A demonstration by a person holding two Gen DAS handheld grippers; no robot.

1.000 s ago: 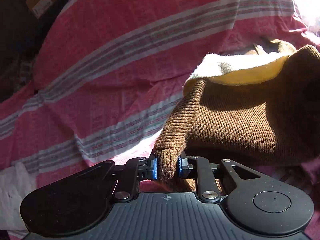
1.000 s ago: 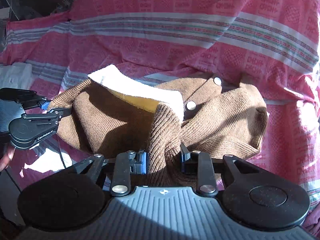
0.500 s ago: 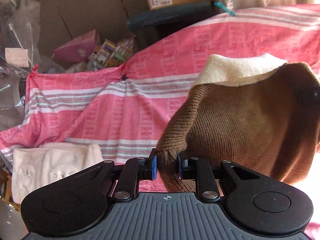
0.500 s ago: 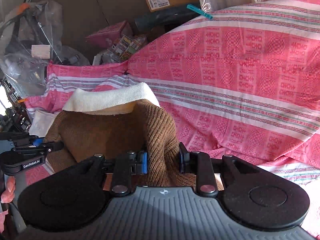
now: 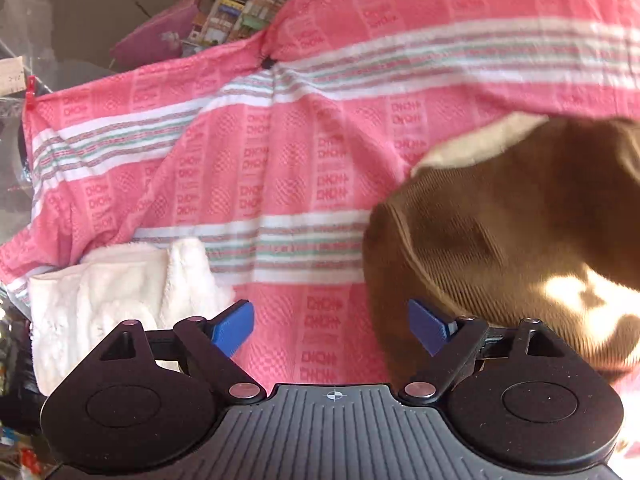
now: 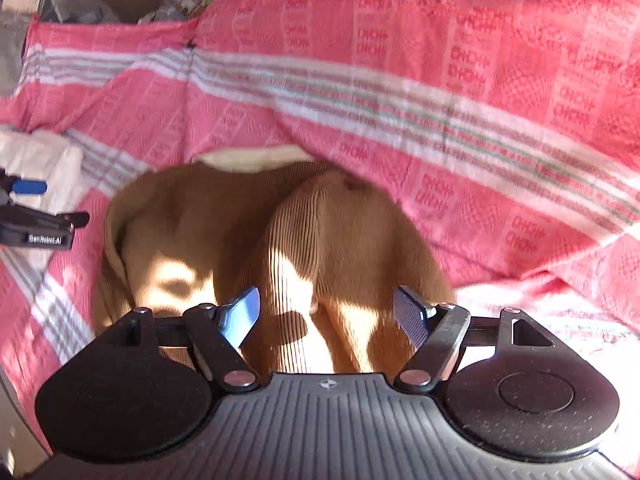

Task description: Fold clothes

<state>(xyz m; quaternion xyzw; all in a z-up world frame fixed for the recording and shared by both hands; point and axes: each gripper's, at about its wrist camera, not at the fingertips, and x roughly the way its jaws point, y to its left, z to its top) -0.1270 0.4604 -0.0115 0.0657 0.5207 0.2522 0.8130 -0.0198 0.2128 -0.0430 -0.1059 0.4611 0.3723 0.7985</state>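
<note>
While both claws hang over the bed, neither one holds anything. The left gripper has its two blue pads spread wide apart, with only the pink striped blanket showing in the gap. The right gripper is spread wide too, and the brown sweater lies just past its pads, not pinched by them.

The brown sweater sits in a soft heap on the blanket. From the left camera it is on the right side, close to the right blue pad. A cream collar peeks out at the far edge of the heap. From the right camera the sweater is in the middle, straight ahead, and the cream collar is at its far side. Bright patches of sun fall on the ribbed knit. The picture is a bit blurry, so I cannot tell how the sweater is folded.

A white fluffy cloth lies on the blanket to the left, well apart from the sweater. In the right camera the left gripper shows at the left edge, beside the white fluffy cloth. Behind the bed there are some boxes and other clutter.
</note>
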